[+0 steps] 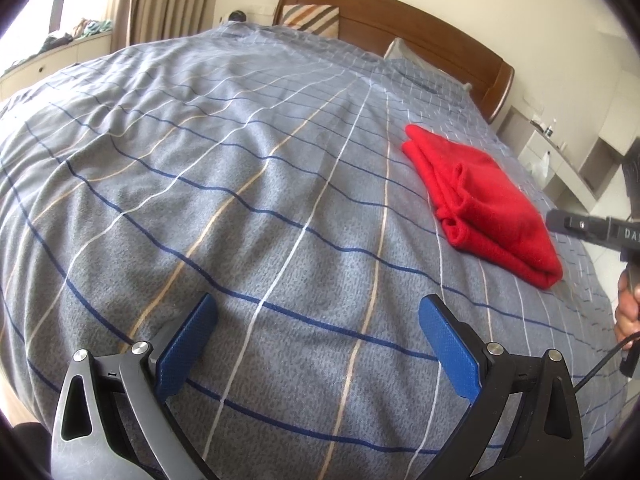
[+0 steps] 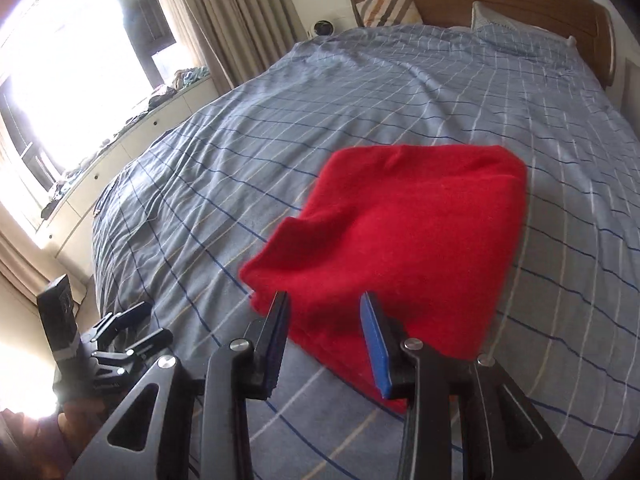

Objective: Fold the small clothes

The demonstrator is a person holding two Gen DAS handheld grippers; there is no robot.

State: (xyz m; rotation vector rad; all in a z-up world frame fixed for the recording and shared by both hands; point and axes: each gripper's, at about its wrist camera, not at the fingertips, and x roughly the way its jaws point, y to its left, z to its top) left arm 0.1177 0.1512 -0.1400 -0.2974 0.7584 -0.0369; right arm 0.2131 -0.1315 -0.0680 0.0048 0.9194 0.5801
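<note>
A red garment [image 1: 486, 200] lies folded into a compact rectangle on the grey checked bedspread [image 1: 240, 200]. In the left wrist view it sits to the right and beyond my left gripper [image 1: 318, 320], which is open wide and empty above the bedspread. In the right wrist view the red garment [image 2: 400, 232] fills the middle, just ahead of my right gripper [image 2: 324, 304]. The right gripper is open with a moderate gap and holds nothing; its tips hover over the garment's near edge. Part of the right gripper's body [image 1: 592, 228] shows at the right edge of the left wrist view.
A wooden headboard [image 1: 400, 20] with a striped pillow [image 1: 312, 20] stands at the far end of the bed. A low white cabinet with clutter [image 2: 120, 136] runs under the bright window on the left. The left gripper [image 2: 116, 336] shows at the lower left of the right wrist view.
</note>
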